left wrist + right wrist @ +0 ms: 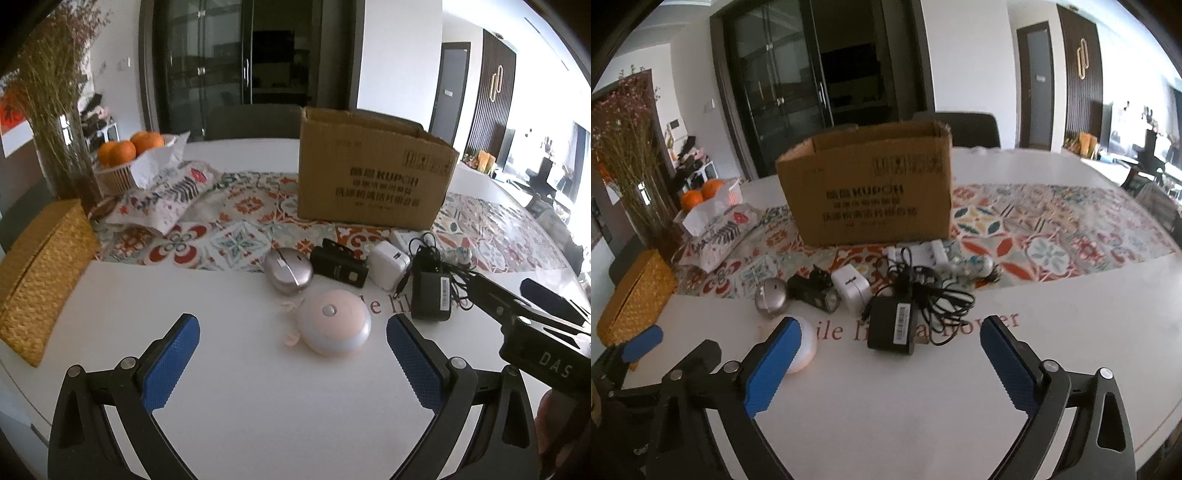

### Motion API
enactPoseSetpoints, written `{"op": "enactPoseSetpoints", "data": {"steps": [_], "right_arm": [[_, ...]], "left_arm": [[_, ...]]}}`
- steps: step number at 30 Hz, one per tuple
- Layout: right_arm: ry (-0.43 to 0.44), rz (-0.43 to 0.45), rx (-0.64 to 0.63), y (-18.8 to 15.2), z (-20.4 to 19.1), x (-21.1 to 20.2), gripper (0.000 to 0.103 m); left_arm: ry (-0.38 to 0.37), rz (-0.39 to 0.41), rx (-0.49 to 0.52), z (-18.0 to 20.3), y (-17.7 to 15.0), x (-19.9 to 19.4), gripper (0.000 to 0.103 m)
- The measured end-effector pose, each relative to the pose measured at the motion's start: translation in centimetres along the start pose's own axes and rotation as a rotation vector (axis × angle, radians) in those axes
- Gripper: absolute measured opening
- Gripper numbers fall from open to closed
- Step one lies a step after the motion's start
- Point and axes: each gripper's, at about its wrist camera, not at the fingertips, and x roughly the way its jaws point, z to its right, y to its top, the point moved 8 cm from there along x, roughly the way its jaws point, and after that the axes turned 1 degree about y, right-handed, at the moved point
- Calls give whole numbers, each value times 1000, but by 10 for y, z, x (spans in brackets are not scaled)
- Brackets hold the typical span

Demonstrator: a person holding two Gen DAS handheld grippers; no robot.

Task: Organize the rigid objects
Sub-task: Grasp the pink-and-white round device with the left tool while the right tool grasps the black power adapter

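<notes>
A round pink-white puck (pixel 334 321) lies on the white table just ahead of my left gripper (pixel 293 330), which is open with nothing between its blue pads. Behind it sit a silver mouse (pixel 289 270), a black device (pixel 338 263), a white plug cube (pixel 389 264) and a black power adapter (pixel 431 295) with tangled cable. My right gripper (pixel 890 334) is open and empty, with the black adapter (pixel 892 325) lying just beyond its fingertips. The puck (pixel 805 349) is partly hidden behind its left finger (pixel 775 365). An open cardboard box (pixel 866 188) stands behind the items.
A woven yellow box (pixel 40 277) sits at the left edge. A basket of oranges (pixel 127 155), a tissue pouch (pixel 166 192) and a vase of dried flowers (pixel 59 122) stand at the back left. A patterned runner (pixel 1052 236) crosses the table. White chargers (pixel 923 254) lie by the box.
</notes>
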Motion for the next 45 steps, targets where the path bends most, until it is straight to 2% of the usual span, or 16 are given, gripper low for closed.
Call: {"op": "enactPoseSetpoints", "data": {"steps": [10, 25, 32, 38, 42, 45], "right_arm": [[70, -135, 71, -15, 9, 46, 77], [92, -194, 60, -13, 7, 79, 67], [68, -222, 48, -16, 6, 93, 64], [31, -226, 29, -17, 9, 102, 61], [12, -232, 19, -18, 12, 105, 53], [0, -228, 1, -18, 13, 106, 52]], "left_arm": [[-28, -82, 17, 13, -5, 36, 103], [-49, -177, 3, 27, -9, 78, 98], [-44, -221, -22, 26, -14, 94, 92], [-58, -226, -14, 30, -15, 100, 91], [-87, -246, -25, 33, -18, 106, 83], [-77, -242, -23, 35, -18, 108, 83]]}}
